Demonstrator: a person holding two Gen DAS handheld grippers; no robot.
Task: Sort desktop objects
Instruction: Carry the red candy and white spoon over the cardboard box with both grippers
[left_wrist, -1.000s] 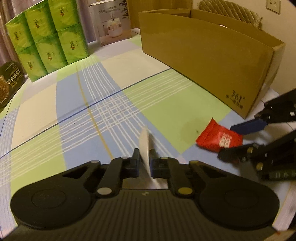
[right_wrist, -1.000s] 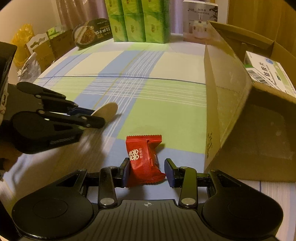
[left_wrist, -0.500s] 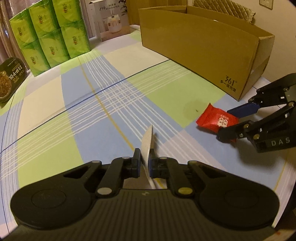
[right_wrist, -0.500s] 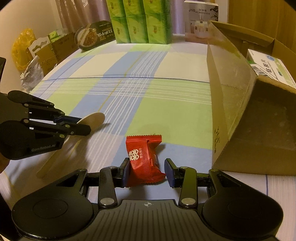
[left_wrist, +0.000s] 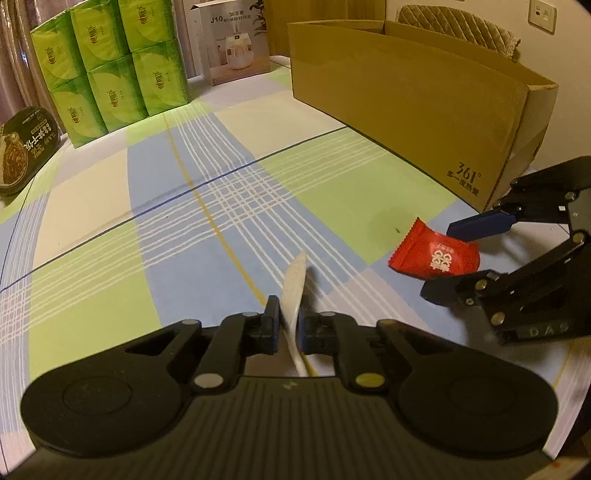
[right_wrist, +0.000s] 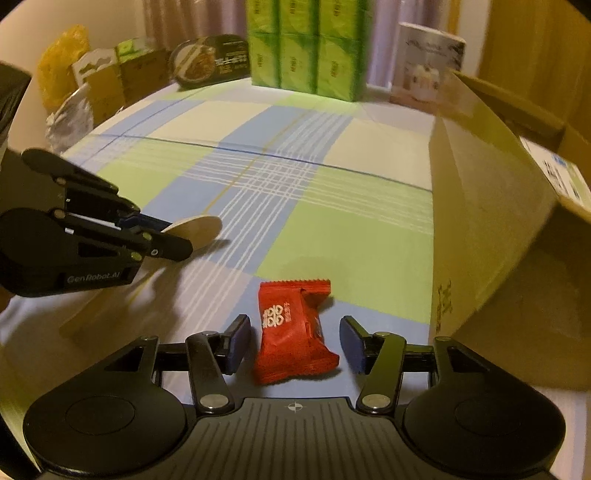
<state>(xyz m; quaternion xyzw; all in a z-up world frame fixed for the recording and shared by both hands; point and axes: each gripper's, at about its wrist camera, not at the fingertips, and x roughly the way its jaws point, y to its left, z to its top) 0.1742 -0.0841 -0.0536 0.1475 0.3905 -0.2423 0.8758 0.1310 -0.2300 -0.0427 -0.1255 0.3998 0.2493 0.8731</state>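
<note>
Your left gripper (left_wrist: 287, 326) has its fingers (left_wrist: 271, 325) pinched tight on a thin wooden spoon (left_wrist: 293, 291), gripped edge-on near the neck so that the pale bowl pokes out ahead of the tips and the handle runs back underneath the gripper body. In the right wrist view the same spoon (right_wrist: 195, 229) shows as a flat oval sticking out past the left gripper (right_wrist: 162, 240), held above the checked cloth of the desk (right_wrist: 332, 236) with its shadow just beside it. Your right gripper (right_wrist: 293, 345) is opening: its blue-padded fingers (right_wrist: 238, 341) stand on either side of the red candy packet (right_wrist: 291, 332) with a gap showing on both sides, so the pads are not pressing on it. The packet lies between them on the blue and green cloth; from this angle you cannot quite tell whether its near end is fully flat or slightly raised. In the left wrist view the packet (left_wrist: 434, 256) sits between the right gripper's (left_wrist: 454, 258) two tips, near the corner of the open cardboard box (left_wrist: 406, 103). A white carton (right_wrist: 565, 177) lies inside that box. At the far edge of the desk stand stacked green tissue packs (left_wrist: 107, 66), a humidifier box (left_wrist: 232, 40) and a dark food bowl (left_wrist: 26, 147).
</note>
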